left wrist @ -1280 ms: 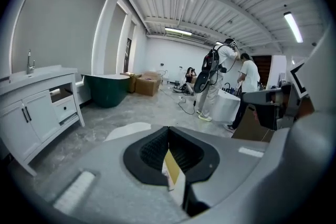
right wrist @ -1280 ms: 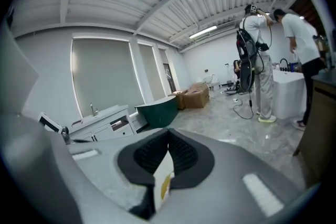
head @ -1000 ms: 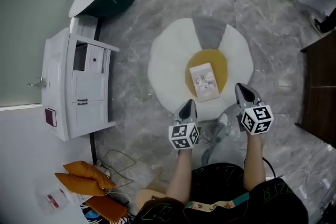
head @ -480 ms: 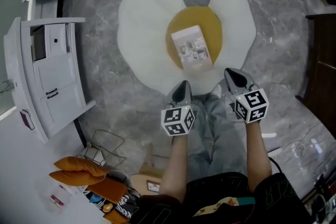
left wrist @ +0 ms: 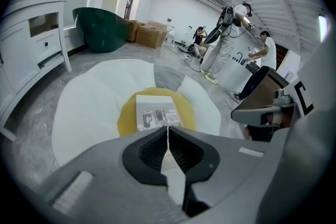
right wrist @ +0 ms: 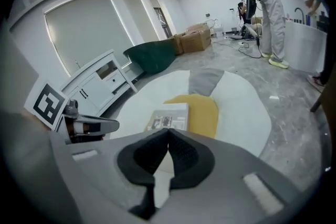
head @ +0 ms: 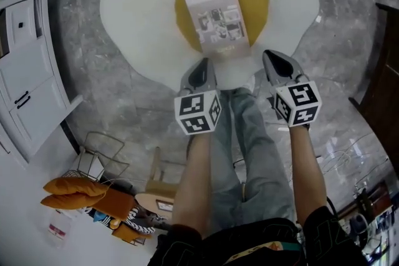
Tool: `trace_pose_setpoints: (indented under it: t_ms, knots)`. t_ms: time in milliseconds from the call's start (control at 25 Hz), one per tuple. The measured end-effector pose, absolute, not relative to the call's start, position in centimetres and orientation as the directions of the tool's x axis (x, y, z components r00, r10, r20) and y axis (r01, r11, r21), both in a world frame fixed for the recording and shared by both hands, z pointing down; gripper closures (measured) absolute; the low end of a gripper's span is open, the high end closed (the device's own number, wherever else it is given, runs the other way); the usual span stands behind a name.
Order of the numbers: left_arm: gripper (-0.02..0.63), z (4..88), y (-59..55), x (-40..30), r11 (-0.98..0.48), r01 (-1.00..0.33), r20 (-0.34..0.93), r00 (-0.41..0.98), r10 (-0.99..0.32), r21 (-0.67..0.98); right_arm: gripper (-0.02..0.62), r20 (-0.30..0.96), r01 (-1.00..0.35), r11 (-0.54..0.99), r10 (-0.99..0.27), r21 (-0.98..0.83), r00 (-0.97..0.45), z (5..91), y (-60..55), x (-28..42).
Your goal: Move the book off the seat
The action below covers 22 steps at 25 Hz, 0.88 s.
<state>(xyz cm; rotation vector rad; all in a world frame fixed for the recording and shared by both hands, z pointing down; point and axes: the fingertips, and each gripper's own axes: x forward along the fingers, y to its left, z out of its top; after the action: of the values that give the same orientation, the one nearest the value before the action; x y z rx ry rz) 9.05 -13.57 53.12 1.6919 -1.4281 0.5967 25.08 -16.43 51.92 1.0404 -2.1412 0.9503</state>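
Note:
A pale book (head: 218,21) with a picture cover lies flat on the yellow middle of a white, egg-shaped seat (head: 140,22). It also shows ahead of the jaws in the left gripper view (left wrist: 156,116) and the right gripper view (right wrist: 169,117). My left gripper (head: 201,69) hovers by the seat's near edge, just left of the book's near corner, shut and empty. My right gripper (head: 272,60) hangs to the right of the book, over the seat's edge, also shut with nothing in it.
A white cabinet (head: 25,90) stands at the left. Orange cushions and clutter (head: 87,196) lie near my feet at lower left. A dark wooden piece (head: 383,90) is at the right. People (left wrist: 231,34) stand far across the room by cardboard boxes (left wrist: 152,34) and a green chair (left wrist: 102,29).
The view has closed in on the seat: the book and seat now sit larger and higher in the head view. Both grippers have come forward to the seat's near edge, still shut.

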Motion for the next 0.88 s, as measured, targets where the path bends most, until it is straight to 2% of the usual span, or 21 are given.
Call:
trace_pose_setpoints:
  t_ms: [120,160,200,240,280,320,400,480,640,880]
  knots:
    - [0.591,56.7,-13.6,8.4,0.026,-0.96,0.806,0.219,-0.55,0.279,0.592,0.752,-0.84,0.432,-0.418,-0.329,-0.51,55.5,-17.4,25.2]
    - [0.57,57.8,-13.6,8.2,0.04,-0.96,0.812,0.213,-0.544,0.279,0.592,0.758,-0.839,0.434,-0.408,-0.329,-0.509,56.7,-17.6,25.1]
    - [0.518,58.8,-13.6,8.0,0.051,-0.958,0.817,0.212,-0.536,0.282,0.592,0.763,-0.835,0.437,-0.394,-0.336,-0.513,57.8,-17.6,25.0]
    - [0.484,59.8,-13.5,7.9,0.059,-0.956,0.824,0.215,-0.525,0.287,0.565,0.767,-0.828,0.439,-0.374,-0.349,-0.522,58.9,-17.6,24.7]
    - [0.455,60.7,-13.3,7.9,0.065,-0.954,0.831,0.219,-0.511,0.292,0.459,0.769,-0.82,0.439,-0.352,-0.367,-0.533,59.9,-17.5,24.4]
    - [0.429,61.5,-13.0,7.9,0.071,-0.952,0.839,0.224,-0.495,0.297,0.436,0.772,-0.813,0.437,-0.331,-0.384,-0.543,60.9,-17.3,24.1]
    - [0.375,63.2,-12.7,7.8,0.078,-0.949,0.854,0.236,-0.464,0.305,0.434,0.778,-0.805,0.436,-0.3,-0.403,-0.552,62.6,-17.3,23.6]
    - [0.334,64.7,-12.8,7.7,0.084,-0.945,0.861,0.247,-0.444,0.315,0.376,0.781,-0.796,0.441,-0.277,-0.414,-0.56,64.2,-17.5,23.0]
    - [0.313,67.1,-13.0,7.5,0.141,-0.921,0.853,0.269,-0.447,0.364,0.341,0.8,-0.785,0.458,-0.226,-0.417,-0.557,67.3,-17.4,21.9]
    - [0.311,70.1,-12.9,10.0,0.086,-0.913,0.858,0.337,-0.389,0.398,0.327,0.823,-0.767,0.471,-0.135,-0.437,-0.552,70.7,-16.5,21.0]
